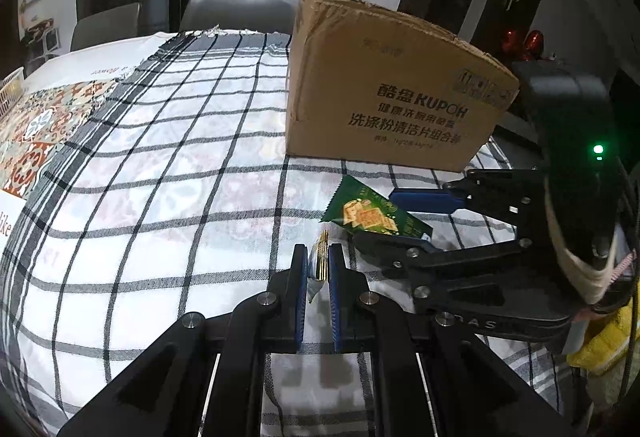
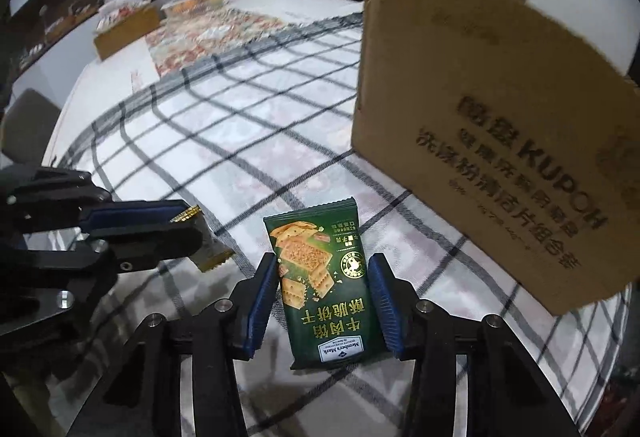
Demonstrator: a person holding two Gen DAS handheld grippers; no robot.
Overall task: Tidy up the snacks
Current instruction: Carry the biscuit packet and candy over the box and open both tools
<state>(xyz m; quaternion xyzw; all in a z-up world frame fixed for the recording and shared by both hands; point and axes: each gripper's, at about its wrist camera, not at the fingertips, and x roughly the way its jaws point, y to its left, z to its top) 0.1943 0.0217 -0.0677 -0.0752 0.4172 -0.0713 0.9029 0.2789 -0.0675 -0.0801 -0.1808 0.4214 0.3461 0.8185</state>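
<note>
Both tongs are the same build: matte black plastic linkage arms with round silver screws at the pivots, and ribbed blue pads lining the inside of each finger. Left tongs (image 1: 319,277) show that up close. Right tongs (image 2: 323,289) have a bulky black housing behind them with a green LED lit, faint lettering on the body, and a yellow sleeve (image 1: 604,341) at 4 o'clock.
</note>
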